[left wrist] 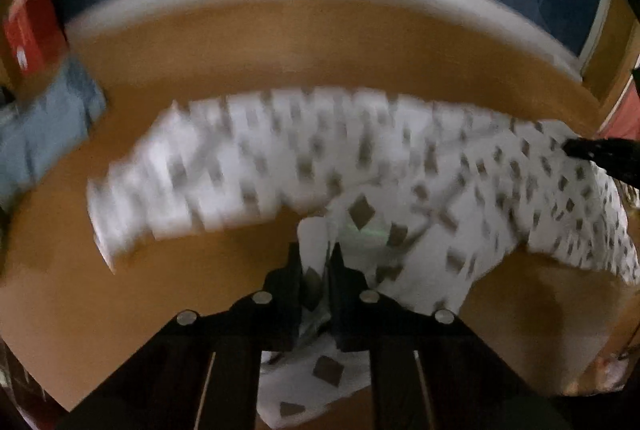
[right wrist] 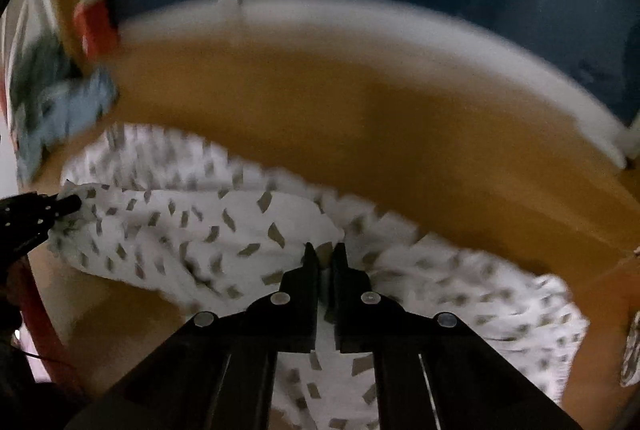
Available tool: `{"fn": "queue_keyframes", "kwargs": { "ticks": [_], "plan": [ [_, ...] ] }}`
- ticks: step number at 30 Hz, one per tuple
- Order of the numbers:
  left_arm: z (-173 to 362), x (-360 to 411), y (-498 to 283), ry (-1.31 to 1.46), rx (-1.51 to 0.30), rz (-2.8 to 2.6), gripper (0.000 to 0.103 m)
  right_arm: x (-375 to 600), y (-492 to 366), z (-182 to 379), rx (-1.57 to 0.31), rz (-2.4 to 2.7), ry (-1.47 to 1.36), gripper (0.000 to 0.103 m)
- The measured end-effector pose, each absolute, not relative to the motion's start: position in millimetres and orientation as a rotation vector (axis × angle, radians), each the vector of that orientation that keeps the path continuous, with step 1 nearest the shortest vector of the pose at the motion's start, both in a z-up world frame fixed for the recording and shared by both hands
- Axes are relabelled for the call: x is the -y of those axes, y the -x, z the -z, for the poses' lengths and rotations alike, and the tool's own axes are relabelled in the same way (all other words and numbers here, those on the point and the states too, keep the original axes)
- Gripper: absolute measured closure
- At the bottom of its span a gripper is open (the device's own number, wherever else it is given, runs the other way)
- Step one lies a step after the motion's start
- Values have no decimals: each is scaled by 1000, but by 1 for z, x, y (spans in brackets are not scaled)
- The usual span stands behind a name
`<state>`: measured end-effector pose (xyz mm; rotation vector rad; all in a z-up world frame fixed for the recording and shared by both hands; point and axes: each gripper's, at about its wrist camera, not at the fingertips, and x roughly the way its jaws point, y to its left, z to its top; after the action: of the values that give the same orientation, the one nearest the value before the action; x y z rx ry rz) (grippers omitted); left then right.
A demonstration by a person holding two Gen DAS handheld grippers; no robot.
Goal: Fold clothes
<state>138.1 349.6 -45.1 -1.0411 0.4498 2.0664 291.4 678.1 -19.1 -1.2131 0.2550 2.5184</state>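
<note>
The left gripper (left wrist: 316, 262) has its jaws nearly closed, pinching a fold of the white cloth (left wrist: 280, 158) with grey diamonds. The right gripper (right wrist: 325, 256) is likewise clamped on another part of that cloth (right wrist: 224, 230). The cloth is stretched between them above the orange table (left wrist: 280, 42), its loose parts blurred. Blue fabric (left wrist: 44, 126) lies at the table's left edge
</note>
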Motion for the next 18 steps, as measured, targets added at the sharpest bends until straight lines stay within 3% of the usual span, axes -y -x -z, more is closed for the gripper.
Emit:
{"fn": "queue_keyframes", "kwargs": {
  "ticks": [3,8,14,18],
  "plan": [
    [-15,-346,-133,847,-390,-2155,93,-666,-324,-33,-275,-2609,1011,97],
    [-70,-320,-136,623,-423,-2294,93,-610,-353,-48,-242,-2785,1017,97],
    [-7,-270,-107,913,-509,-2357,88,-564,-344,24,-354,-2789,1354,94],
    [38,-230,-93,1220,-407,-2287,85,-572,-350,44,-498,-2710,1411,91]
  ]
}}
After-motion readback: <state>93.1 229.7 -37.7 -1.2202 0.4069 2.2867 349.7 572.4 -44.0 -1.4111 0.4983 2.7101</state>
